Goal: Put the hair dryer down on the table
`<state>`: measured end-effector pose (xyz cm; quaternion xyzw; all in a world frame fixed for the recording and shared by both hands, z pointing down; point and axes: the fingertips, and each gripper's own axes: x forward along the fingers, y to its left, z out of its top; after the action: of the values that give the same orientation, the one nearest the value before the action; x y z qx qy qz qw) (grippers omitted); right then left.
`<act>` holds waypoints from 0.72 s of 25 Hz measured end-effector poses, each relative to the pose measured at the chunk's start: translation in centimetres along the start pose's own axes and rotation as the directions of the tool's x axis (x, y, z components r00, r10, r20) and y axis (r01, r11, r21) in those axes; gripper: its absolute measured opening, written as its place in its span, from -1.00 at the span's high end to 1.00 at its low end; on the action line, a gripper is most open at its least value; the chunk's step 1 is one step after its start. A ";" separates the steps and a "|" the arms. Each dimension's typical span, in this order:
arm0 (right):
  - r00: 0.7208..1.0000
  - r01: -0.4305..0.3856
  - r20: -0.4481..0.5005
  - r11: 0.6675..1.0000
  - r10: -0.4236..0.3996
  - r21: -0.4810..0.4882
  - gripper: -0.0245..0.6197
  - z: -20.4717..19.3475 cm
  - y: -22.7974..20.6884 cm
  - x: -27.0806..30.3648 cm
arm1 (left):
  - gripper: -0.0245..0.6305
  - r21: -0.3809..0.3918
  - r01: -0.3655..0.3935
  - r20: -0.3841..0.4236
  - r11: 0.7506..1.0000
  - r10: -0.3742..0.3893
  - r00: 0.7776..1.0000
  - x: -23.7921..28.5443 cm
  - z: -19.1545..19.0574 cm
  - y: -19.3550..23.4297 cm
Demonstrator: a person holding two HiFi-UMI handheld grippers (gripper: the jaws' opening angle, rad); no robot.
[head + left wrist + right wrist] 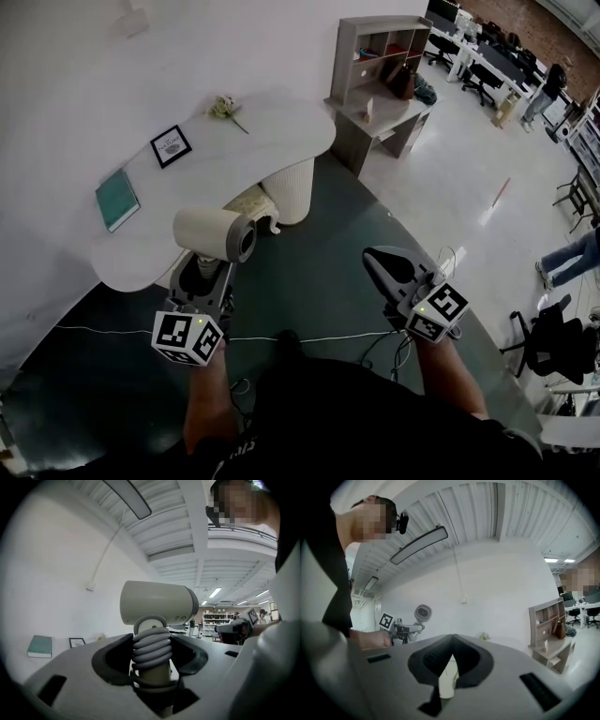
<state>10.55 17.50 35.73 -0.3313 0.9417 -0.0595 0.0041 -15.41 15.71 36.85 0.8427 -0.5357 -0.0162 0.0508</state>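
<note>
Head view first: the left gripper (208, 265) has the hair dryer (214, 232) clamped by the handle, with the cream barrel lying crosswise above the jaws and its dark round end facing right. The dryer is up in the air, just in front of the near edge of the white table (272, 131) and over the dark floor, not resting on anything.

Over to the left gripper view, and the grip is plain. The jaws sit fairly wide on either side of the handle and press on the grey cord (151, 648) coiled around it, with the barrel right above.

On the tabletop lie a teal book (116, 199), a small black frame (171, 145) and a sprig of flowers (225, 108), all well apart from the dryer.

The right gripper (380, 261) hangs out to the right over the floor. Its own view shows the jaws brought together, tips meeting, with nothing held between them.

A grey shelf unit (380, 66) stands beyond the table.
</note>
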 end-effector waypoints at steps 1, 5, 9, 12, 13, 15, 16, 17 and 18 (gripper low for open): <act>1.000 -0.002 -0.003 1.000 0.002 -0.001 0.90 0.3 0.0 1.2 | 0.22 -0.001 0.000 0.002 1.000 0.000 1.000 0.4 0.1 1.2; 1.000 -0.002 -0.001 1.000 0.002 -0.003 0.90 1.3 0.2 4.8 | 0.22 -0.003 0.001 0.018 1.000 -0.001 1.000 1.6 0.8 4.9; 1.000 0.006 -0.001 1.000 -0.006 -0.014 0.90 1.4 0.3 7.2 | 0.22 -0.005 0.009 0.031 1.000 -0.009 0.999 2.5 1.1 7.3; 1.000 0.011 0.003 1.000 -0.011 -0.004 0.90 1.3 0.3 8.4 | 0.22 -0.011 0.009 0.025 1.000 -0.008 1.000 2.6 0.8 8.6; 1.000 0.012 0.004 1.000 -0.012 -0.002 0.90 1.2 0.2 8.7 | 0.22 -0.014 0.009 0.025 1.000 -0.009 1.000 2.7 0.7 8.9; 1.000 0.013 0.010 1.000 -0.013 0.005 0.90 1.2 -0.2 9.4 | 0.22 -0.015 0.013 0.020 1.000 -0.013 1.000 3.1 0.5 9.4; 1.000 0.011 0.015 1.000 -0.011 0.011 0.90 1.2 -0.5 9.8 | 0.22 -0.013 0.015 0.016 1.000 -0.015 1.000 3.4 0.4 9.6; 1.000 0.007 0.019 1.000 -0.007 0.017 0.90 1.1 -0.8 10.3 | 0.22 -0.012 0.017 0.010 1.000 -0.016 1.000 3.8 0.3 9.7; 1.000 0.000 0.022 1.000 -0.001 0.022 0.90 1.0 -1.2 10.8 | 0.22 -0.014 0.017 0.004 1.000 -0.017 1.000 4.3 0.2 9.9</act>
<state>2.91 9.72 35.22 -0.3321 0.9407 -0.0664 0.0181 -22.50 7.63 37.83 0.8468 -0.5285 -0.0217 0.0555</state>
